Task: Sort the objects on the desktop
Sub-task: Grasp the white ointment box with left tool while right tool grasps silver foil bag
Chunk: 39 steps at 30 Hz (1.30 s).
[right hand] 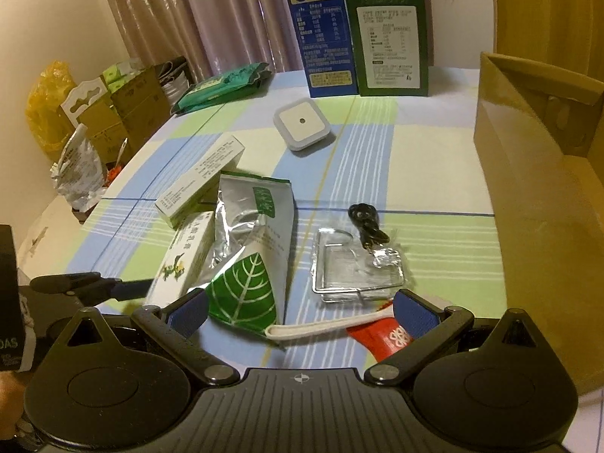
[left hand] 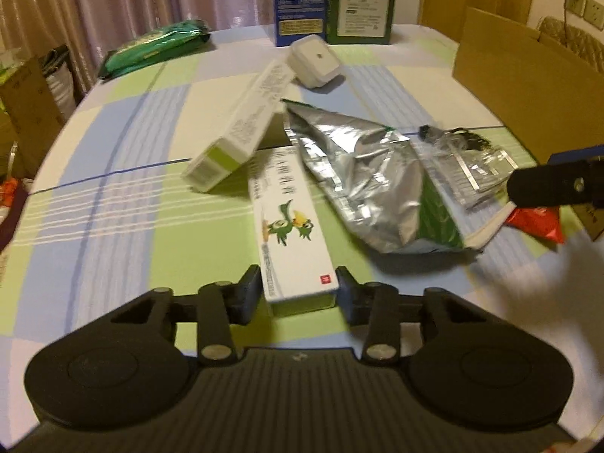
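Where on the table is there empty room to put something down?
Bare cloth lies between the white square gadget, the clear plastic packet and the cardboard box, and on the far left between the green pouch and the angled white carton. The middle is crowded: cartons, the silver bag and wrappers overlap.

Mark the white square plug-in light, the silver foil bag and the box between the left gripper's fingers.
White square plug-in light (right hand: 302,122): right wrist view, top face.
Silver foil bag (left hand: 362,173): left wrist view, crumpled middle.
Long white box (left hand: 292,234): left wrist view, printed top.
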Tool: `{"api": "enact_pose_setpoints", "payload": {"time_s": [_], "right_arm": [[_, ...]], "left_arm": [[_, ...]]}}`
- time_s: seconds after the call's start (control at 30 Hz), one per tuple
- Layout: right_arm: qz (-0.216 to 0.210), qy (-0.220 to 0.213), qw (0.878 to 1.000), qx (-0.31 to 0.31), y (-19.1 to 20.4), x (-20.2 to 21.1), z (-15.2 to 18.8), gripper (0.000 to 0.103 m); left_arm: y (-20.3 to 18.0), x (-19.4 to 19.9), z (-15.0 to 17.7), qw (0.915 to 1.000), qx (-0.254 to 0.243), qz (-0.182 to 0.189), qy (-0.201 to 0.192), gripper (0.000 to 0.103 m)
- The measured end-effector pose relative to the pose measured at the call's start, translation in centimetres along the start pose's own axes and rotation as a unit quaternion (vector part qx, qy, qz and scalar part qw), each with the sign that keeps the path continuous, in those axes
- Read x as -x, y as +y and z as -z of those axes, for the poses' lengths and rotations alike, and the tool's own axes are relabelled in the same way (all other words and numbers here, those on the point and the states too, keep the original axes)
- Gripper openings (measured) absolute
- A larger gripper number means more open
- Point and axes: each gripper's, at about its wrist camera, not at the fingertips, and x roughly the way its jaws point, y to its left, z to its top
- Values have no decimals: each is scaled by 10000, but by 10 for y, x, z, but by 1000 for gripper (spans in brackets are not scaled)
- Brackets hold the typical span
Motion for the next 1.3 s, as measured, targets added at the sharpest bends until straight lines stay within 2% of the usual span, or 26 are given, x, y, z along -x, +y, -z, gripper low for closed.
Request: {"api": "enact_pose_setpoints", "payload": {"time_s": [0.27,0.43,0.5,0.53,0.57,0.73,0.97,1.13,1.3], "right_arm": [[-272,114,9992,254,28,-13,-13,100],[-388,285,9982,344,41,-34,-21,90],[-393,328,9981,355,44,-43,-25,89],[-369,346,9980,389,46,-48,-27,88],[-348,370,9978,414,48,-52,-29,88],[-276,628,9963,516,54,-80,-35,88],[132,990,9901,989,64,-115,-41,88],[258,1137,9876,1053,62,-129,-40,87],[331,1024,9901,905,55,-124,-39,60]], "left_arm": [[22,16,8,9994,-60,-338,74,33],[37,18,9,9995,174,-263,94,33],[39,18,9,9996,218,-185,68,38],[39,18,9,9996,235,-150,53,50],[40,18,9,9996,251,-98,9,53],[44,16,6,9999,132,-65,-10,53],[48,6,0,10000,80,-1,13,53],[54,-2,-6,9998,201,62,7,52],[53,-7,-9,9996,227,129,52,43]]}}
